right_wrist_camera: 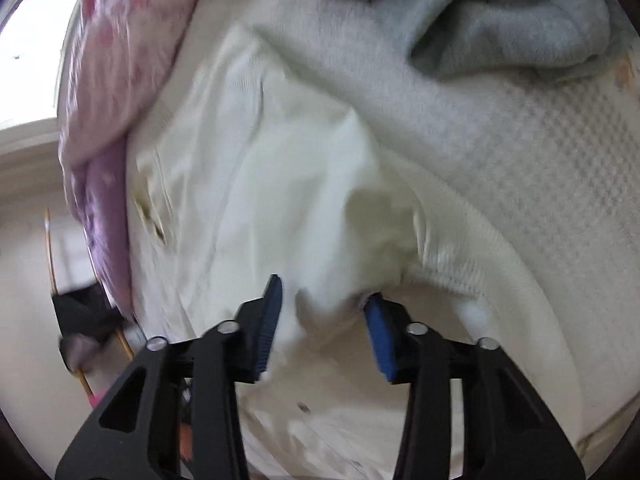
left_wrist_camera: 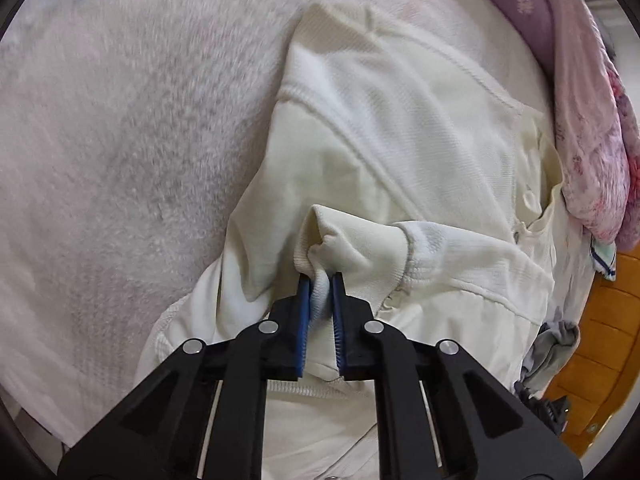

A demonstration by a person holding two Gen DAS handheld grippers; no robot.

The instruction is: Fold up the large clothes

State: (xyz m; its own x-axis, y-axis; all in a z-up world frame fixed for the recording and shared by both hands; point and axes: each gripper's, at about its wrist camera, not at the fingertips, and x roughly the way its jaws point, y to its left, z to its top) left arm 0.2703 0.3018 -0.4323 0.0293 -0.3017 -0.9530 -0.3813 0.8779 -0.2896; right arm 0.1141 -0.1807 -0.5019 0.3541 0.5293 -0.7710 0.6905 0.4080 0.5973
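A cream-white jacket (left_wrist_camera: 400,128) lies spread on a pale fuzzy blanket (left_wrist_camera: 120,140). My left gripper (left_wrist_camera: 321,280) is shut on the ribbed cuff of its sleeve (left_wrist_camera: 360,248), which is folded across the jacket body. In the right wrist view the same jacket (right_wrist_camera: 280,184) fills the middle. My right gripper (right_wrist_camera: 326,292) is open, its blue pads either side of a bunched fold of jacket cloth (right_wrist_camera: 328,296), with a gap to each pad. The view is blurred.
A pink and purple floral quilt (left_wrist_camera: 592,128) lies along the jacket's far side; it also shows in the right wrist view (right_wrist_camera: 120,60). A grey-blue garment (right_wrist_camera: 500,20) is heaped on the blanket (right_wrist_camera: 520,160). An orange wooden panel (left_wrist_camera: 600,340) stands at the right.
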